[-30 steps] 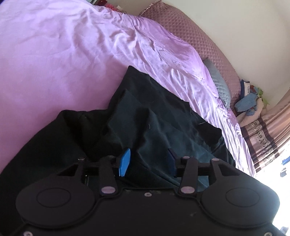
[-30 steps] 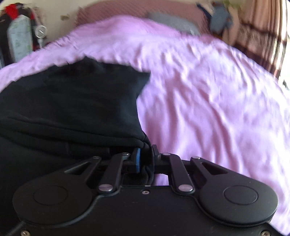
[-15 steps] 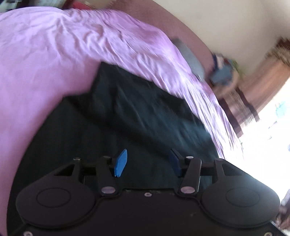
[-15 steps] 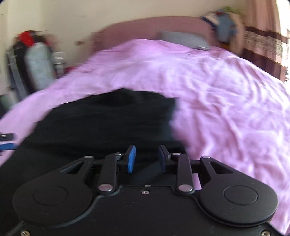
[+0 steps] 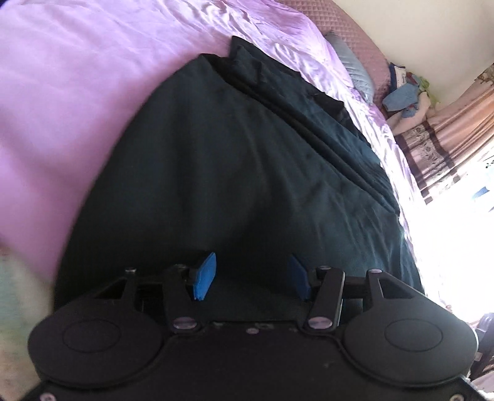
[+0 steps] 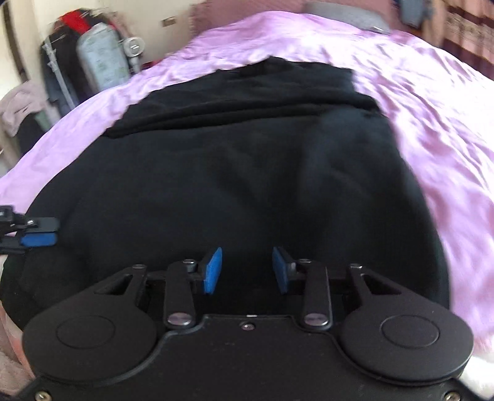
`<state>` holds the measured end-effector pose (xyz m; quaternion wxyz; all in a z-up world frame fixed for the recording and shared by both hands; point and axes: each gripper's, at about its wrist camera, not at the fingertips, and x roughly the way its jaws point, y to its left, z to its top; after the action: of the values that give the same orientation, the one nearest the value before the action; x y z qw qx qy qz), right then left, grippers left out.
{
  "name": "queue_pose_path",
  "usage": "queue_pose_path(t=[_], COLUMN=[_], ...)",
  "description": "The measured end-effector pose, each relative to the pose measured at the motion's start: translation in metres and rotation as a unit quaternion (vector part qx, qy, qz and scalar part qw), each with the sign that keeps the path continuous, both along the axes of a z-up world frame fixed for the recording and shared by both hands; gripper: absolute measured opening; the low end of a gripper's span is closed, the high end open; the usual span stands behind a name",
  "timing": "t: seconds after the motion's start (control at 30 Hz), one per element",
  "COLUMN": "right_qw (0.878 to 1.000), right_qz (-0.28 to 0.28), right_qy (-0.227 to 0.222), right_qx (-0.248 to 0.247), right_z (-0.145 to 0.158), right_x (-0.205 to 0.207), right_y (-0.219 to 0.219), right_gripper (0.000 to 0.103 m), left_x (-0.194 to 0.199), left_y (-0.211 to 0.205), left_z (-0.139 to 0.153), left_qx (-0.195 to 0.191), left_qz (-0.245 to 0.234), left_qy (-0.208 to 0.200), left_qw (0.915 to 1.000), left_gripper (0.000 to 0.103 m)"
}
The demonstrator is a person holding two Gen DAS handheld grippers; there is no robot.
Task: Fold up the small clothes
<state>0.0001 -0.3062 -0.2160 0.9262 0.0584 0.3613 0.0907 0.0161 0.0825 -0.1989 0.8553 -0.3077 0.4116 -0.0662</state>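
A dark, almost black garment [image 5: 247, 154] lies spread on the purple bedsheet [image 5: 77, 92], with a folded layer stacked along its far edge [image 6: 247, 92]. My left gripper [image 5: 251, 262] hovers over the garment's near part, its blue pads wide apart and nothing between them. My right gripper [image 6: 246, 256] is also open above the near part of the cloth [image 6: 247, 169], pads apart and gripping nothing. In the right wrist view the left gripper's fingertips [image 6: 40, 234] show at the left edge, just above the garment's left side.
A grey pillow [image 5: 352, 64] rests against a quilted mauve headboard [image 5: 355, 27]. Beside the bed are a heap of clothes [image 5: 404, 98] and striped curtains [image 5: 447, 132]. Hanging bags and clothes [image 6: 98, 58] stand by the wall. Bare sheet surrounds the garment.
The right gripper let go of the garment's edge and opened. The left gripper's pads spread wider. Both pulled back toward the near side, and the garment now lies flatter with its fold laid down.
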Motion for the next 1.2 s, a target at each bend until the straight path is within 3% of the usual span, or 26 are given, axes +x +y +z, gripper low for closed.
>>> queue_pose_path(t=[0.1, 0.33, 0.4, 0.47, 0.5, 0.63, 0.73, 0.83, 0.97, 1.1, 1.2], right_qw=[0.999, 0.998, 0.997, 0.993, 0.991, 0.984, 0.975, 0.973, 0.97, 0.968, 0.969], right_qz=[-0.04, -0.052, -0.046, -0.039, -0.039, -0.063, -0.066, -0.051, -0.043, -0.036, -0.04], right_qy=[0.009, 0.023, 0.022, 0.011, 0.011, 0.034, 0.067, 0.087, 0.109, 0.111, 0.123], right_qx=[-0.025, -0.003, 0.05, 0.108, 0.125, 0.163, 0.199, 0.209, 0.211, 0.221, 0.212], right_z=[-0.004, -0.012, 0.002, 0.016, 0.02, 0.018, 0.009, 0.0, -0.014, -0.017, -0.022], right_x=[-0.012, -0.02, -0.026, -0.041, -0.047, -0.073, -0.085, -0.091, -0.089, -0.092, -0.084], right_y=[-0.017, -0.04, -0.049, -0.066, -0.075, -0.124, -0.148, -0.149, -0.142, -0.139, -0.138], right_gripper=[0.034, 0.035, 0.042, 0.048, 0.054, 0.056, 0.056, 0.056, 0.056, 0.056, 0.056], left_x=[-0.012, -0.021, -0.028, -0.038, -0.046, -0.074, -0.084, -0.084, -0.082, -0.07, -0.066], left_y=[0.009, 0.028, 0.034, 0.044, 0.05, 0.091, 0.109, 0.112, 0.109, 0.11, 0.109], left_z=[-0.004, -0.003, 0.011, 0.026, 0.03, 0.027, 0.014, -0.01, -0.022, -0.028, -0.028], left_qx=[0.012, -0.007, -0.024, -0.011, 0.003, 0.025, -0.028, -0.102, -0.107, -0.145, -0.139], left_qz=[0.005, 0.016, 0.013, -0.003, -0.009, -0.007, -0.007, -0.009, -0.021, -0.028, -0.042], left_qy=[-0.003, -0.001, -0.007, -0.024, -0.029, -0.016, 0.01, 0.057, 0.073, 0.087, 0.096], left_qw=[0.9999, 0.9999, 0.9996, 0.9996, 0.9995, 0.9995, 0.9995, 0.9931, 0.9914, 0.9852, 0.9848], left_gripper=[0.056, 0.056, 0.055, 0.056, 0.056, 0.055, 0.054, 0.054, 0.055, 0.059, 0.061])
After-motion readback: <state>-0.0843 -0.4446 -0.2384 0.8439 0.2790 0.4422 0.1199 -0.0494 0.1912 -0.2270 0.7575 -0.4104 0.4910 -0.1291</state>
